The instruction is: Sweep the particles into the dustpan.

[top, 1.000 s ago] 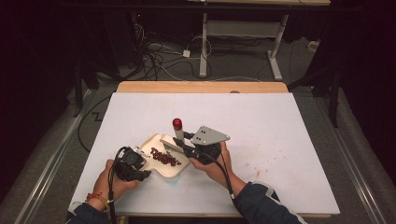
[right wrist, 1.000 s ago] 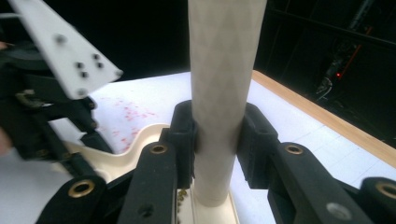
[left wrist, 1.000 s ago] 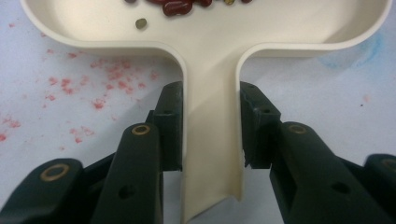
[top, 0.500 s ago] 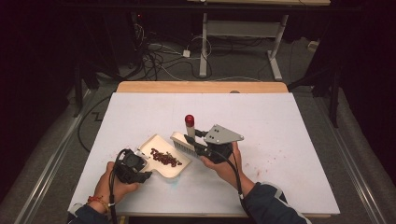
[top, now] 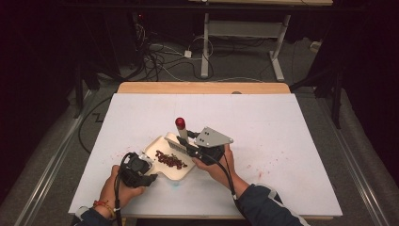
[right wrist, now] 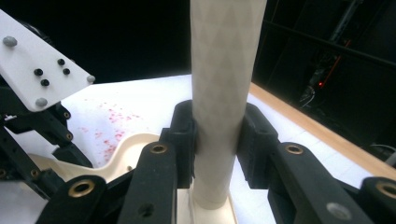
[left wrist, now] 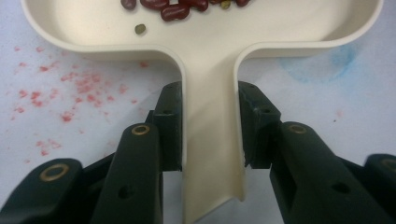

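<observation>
Clamping our left tool [left wrist: 210,126] on the dustpan [left wrist: 210,60] handle; our right tool [right wrist: 217,135] grips the brush [right wrist: 224,70] handle upright, beans [top: 170,160] ahead.

Lab or recording studio, not home. White-covered table [top: 291,141] with wooden far edge, set in dark room with black surroundings. Beyond right gripper [top: 188,143], past table's far edge: tangled cables [top: 155,61] on grey floor, white metal frame legs [top: 277,52] of second bench. Left of left gripper [top: 146,173], off table: floor rail [top: 51,165]. Instrumented grippers with trailing cables.
</observation>
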The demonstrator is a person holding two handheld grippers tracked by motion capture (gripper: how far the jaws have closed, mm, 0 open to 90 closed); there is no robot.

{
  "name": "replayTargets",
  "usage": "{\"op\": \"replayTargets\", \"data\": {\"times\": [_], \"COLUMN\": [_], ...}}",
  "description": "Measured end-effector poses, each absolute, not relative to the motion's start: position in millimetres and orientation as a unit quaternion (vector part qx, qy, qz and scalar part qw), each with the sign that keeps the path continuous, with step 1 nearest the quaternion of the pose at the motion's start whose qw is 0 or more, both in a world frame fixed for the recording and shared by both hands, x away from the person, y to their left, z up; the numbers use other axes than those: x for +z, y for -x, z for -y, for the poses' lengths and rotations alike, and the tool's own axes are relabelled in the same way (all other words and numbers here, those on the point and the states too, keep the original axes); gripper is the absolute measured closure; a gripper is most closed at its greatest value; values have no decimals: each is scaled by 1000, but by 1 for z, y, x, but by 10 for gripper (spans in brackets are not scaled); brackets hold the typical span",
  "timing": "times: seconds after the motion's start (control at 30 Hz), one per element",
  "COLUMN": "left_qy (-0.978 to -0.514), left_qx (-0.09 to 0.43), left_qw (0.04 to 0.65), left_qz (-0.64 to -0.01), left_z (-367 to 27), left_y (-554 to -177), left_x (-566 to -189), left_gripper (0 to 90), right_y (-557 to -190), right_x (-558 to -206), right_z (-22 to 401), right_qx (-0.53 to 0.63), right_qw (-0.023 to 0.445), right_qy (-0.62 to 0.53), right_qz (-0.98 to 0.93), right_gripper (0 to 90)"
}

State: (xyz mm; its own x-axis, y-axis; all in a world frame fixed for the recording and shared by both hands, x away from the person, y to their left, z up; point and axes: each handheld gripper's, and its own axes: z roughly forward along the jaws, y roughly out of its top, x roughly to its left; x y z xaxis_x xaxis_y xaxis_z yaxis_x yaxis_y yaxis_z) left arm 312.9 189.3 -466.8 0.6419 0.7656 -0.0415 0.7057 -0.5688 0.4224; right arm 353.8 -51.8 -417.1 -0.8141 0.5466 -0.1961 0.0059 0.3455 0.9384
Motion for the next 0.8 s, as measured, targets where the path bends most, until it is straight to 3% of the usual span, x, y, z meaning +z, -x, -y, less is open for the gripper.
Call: {"op": "replayTargets", "data": {"times": [0.8], "left_qy": [-877], "left_qx": [76], "left_qw": [214], "left_qz": [-423], "left_z": [-182], "left_y": [-314], "left_x": [-469], "left_gripper": [639], "right_y": [-333], "right_x": [-410], "right_z": [40], "right_qx": [553], "right_qw": [211], "right_qy": [-166], "right_qz": [-789], "right_gripper": [707]}}
